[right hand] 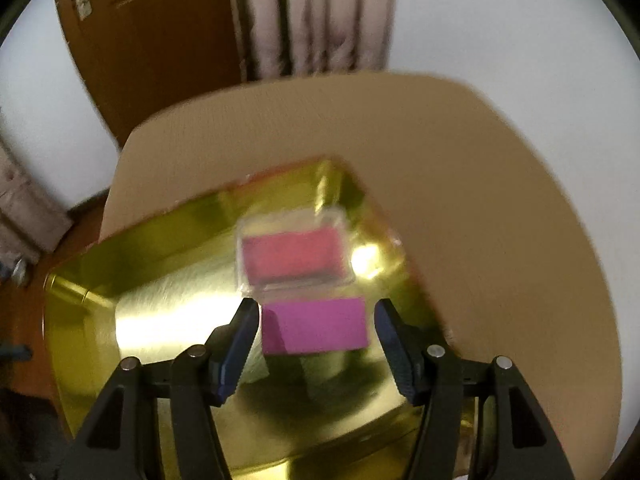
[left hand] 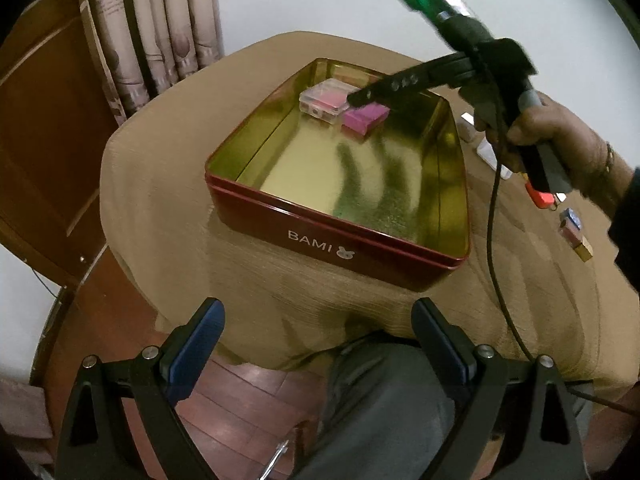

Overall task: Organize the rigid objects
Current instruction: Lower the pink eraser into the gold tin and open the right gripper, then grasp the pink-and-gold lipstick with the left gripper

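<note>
A red "BAMI" tin (left hand: 332, 236) with a gold inside stands on the tan-clothed table (left hand: 168, 200). In its far corner lies a clear plastic case (left hand: 324, 102) with a pink insert. A magenta box (left hand: 366, 118) is right beside it. My right gripper (left hand: 358, 100), held by a hand, reaches into the tin from the right. In the right wrist view the magenta box (right hand: 316, 330) sits sharp between the fingers of the right gripper (right hand: 317, 303), which is shut on it just above the gold floor, in front of the clear case (right hand: 294, 252). My left gripper (left hand: 318, 304) hangs open and empty over the table's near edge.
Small items lie on the cloth right of the tin: a red one (left hand: 542, 198), a blue and pink one (left hand: 572, 224), a gold one (left hand: 586, 250), white ones (left hand: 490, 152). A black cable (left hand: 494, 240) trails from the right gripper. A person's leg (left hand: 380, 400) shows below the table. Curtain and wooden door stand behind.
</note>
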Action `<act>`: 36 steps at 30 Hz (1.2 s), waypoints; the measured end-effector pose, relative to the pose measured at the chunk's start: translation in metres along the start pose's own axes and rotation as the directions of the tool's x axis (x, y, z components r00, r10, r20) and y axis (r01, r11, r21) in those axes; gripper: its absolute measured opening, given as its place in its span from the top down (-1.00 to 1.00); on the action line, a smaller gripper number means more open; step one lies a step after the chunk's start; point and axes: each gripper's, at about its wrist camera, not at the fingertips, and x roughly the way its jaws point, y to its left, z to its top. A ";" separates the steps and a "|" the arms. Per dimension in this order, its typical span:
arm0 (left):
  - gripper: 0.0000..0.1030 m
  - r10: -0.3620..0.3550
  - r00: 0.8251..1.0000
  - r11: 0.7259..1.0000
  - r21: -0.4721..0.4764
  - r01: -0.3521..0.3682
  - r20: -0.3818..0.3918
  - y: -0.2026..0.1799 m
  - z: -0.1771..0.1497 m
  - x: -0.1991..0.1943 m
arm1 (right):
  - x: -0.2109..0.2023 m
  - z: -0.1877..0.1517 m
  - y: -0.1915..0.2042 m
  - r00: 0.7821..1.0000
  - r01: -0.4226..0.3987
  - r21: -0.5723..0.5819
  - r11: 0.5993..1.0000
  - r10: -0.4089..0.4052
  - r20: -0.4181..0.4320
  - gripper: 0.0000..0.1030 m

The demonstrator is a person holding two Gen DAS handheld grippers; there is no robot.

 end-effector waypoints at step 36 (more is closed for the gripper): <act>-0.73 -0.305 0.894 0.949 -0.031 0.313 -0.327 -0.343 0.064 0.086 | -0.264 -0.494 -0.147 0.846 0.211 0.859 0.466 -0.527 0.078 -0.30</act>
